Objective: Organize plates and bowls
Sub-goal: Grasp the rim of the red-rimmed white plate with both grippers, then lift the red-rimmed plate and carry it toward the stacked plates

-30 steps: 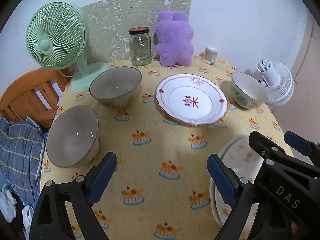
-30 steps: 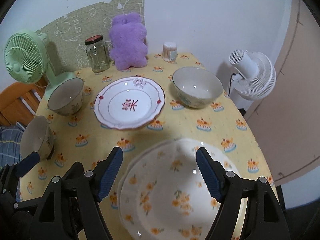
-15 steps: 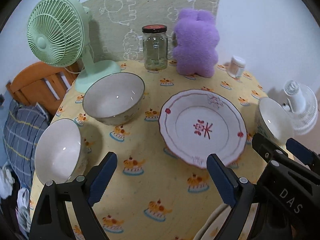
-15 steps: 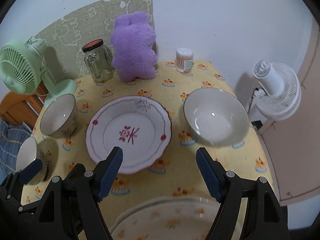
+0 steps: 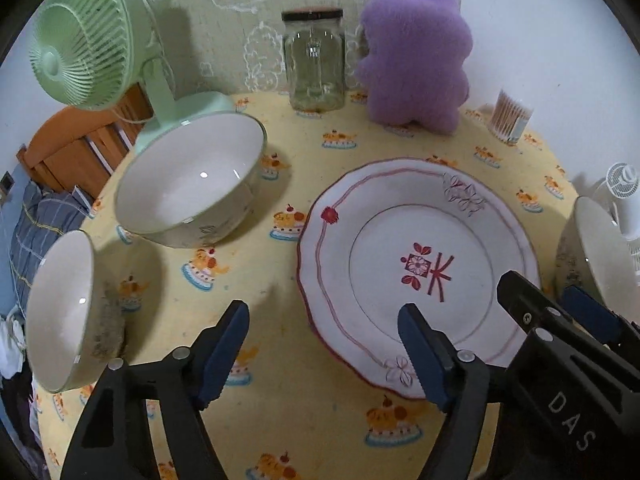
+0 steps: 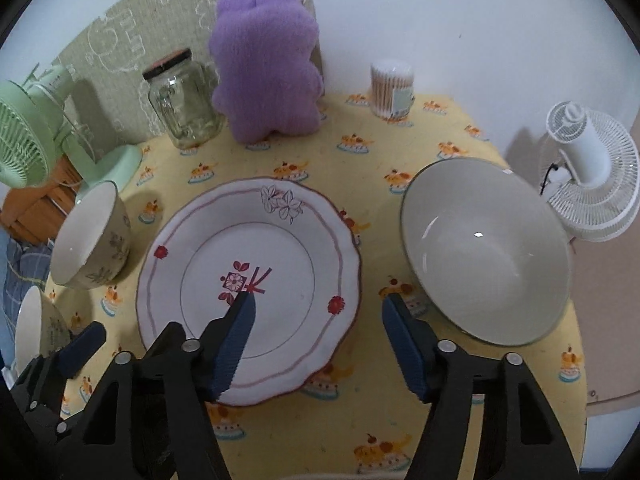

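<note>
A white plate with red trim [image 5: 416,240] [image 6: 256,248] lies mid-table on the yellow cloth. My left gripper [image 5: 320,328] hovers at its near left rim, one pad over the plate and one over the cloth, jaws closing. My right gripper [image 6: 320,308] straddles the plate's right rim, its jaws also closing. Neither gripper's pads press on the plate. A bowl [image 5: 192,184] [image 6: 88,236] stands left of the plate, and another bowl [image 5: 60,308] [image 6: 36,328] sits nearer on the left. A wide bowl [image 6: 484,260] [image 5: 600,248] stands right of the plate.
Along the back stand a green fan [image 5: 84,36], a glass jar [image 5: 314,60], a purple plush toy [image 5: 416,52] and a tub of cotton swabs [image 5: 512,116]. A white fan [image 6: 588,176] is beyond the table's right edge, a wooden chair [image 5: 72,148] beyond the left.
Both grippers moved forward and down to the red-trimmed plate, and their jaws narrowed. The flowered plate under the right gripper has slipped out of view below.
</note>
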